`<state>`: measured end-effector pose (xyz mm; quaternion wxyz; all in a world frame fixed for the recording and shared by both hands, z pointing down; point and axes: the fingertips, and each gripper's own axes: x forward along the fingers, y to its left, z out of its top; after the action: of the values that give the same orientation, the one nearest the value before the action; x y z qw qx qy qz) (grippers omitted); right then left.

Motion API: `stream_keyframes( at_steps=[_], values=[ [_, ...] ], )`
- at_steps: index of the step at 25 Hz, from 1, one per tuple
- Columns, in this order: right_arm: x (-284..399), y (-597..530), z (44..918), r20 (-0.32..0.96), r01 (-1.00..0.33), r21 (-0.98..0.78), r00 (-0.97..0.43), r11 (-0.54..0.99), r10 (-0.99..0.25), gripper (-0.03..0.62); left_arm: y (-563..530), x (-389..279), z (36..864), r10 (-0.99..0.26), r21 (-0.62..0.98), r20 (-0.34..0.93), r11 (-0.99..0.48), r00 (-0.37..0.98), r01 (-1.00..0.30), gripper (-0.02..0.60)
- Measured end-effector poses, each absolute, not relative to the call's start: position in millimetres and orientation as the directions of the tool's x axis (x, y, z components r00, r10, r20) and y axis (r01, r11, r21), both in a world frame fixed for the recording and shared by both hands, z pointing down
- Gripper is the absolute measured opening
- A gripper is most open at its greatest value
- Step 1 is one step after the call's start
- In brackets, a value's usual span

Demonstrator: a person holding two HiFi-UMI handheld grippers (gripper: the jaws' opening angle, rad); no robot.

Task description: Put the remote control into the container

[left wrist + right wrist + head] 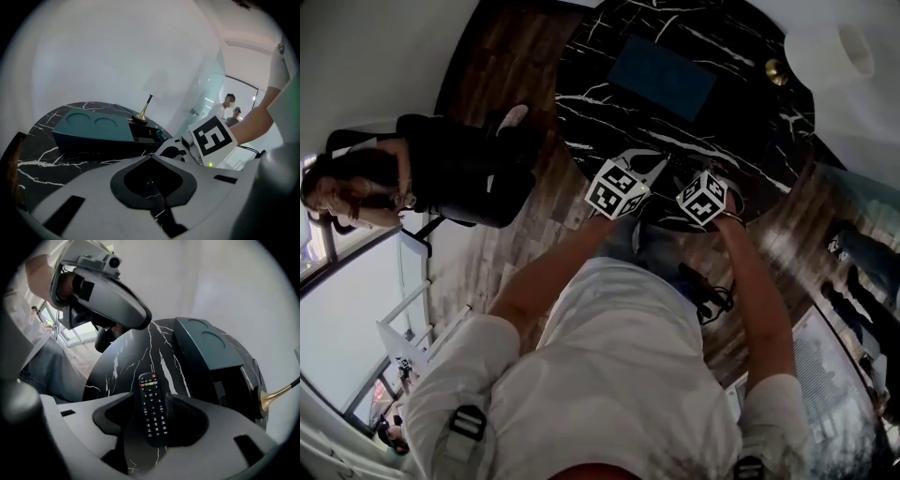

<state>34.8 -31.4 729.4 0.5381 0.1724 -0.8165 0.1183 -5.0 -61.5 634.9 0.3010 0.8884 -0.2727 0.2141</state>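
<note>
A black remote control (152, 408) lies face up on the black marble table (126, 362), its coloured buttons pointing away. My right gripper (149, 400) is open and straddles the remote's near half; a gap shows on the left side. The container, a dark teal box (208, 345) with two round recesses in its top, stands just beyond and to the right. The box (93, 129) also shows in the left gripper view, and the box (661, 75) sits mid-table in the head view. My left gripper (154, 190) hovers shut and empty beside the right one.
A brass lamp stem (142, 115) rises behind the box, under a white shade (830, 52). A person in black (441, 173) sits left of the round table. Two more people (230, 107) stand far off. The table's near edge (609, 202) lies under both marker cubes.
</note>
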Motion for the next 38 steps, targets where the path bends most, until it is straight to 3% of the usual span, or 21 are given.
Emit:
stream_keyframes(
  at_steps=[10,19,38],
  values=[
    [49.2,-28.7,770.7,0.945,-0.384,-0.027,-0.310,0.923,-0.101,0.202,-65.2,4.5,673.7,-0.320,0.431,0.591,-0.651,0.740,-0.626,0.006],
    [50.1,-29.0,771.2,0.940,-0.370,0.009,-0.315,0.929,-0.134,0.202,-60.3,2.6,675.5,-0.315,0.445,0.594,-0.638,0.740,-0.629,0.006],
    [65.1,-28.1,662.3,0.882,-0.411,0.156,-0.351,0.898,-0.314,0.201,-49.3,6.3,599.8,-0.365,0.446,0.501,-0.668,0.784,-0.596,0.006]
  ],
)
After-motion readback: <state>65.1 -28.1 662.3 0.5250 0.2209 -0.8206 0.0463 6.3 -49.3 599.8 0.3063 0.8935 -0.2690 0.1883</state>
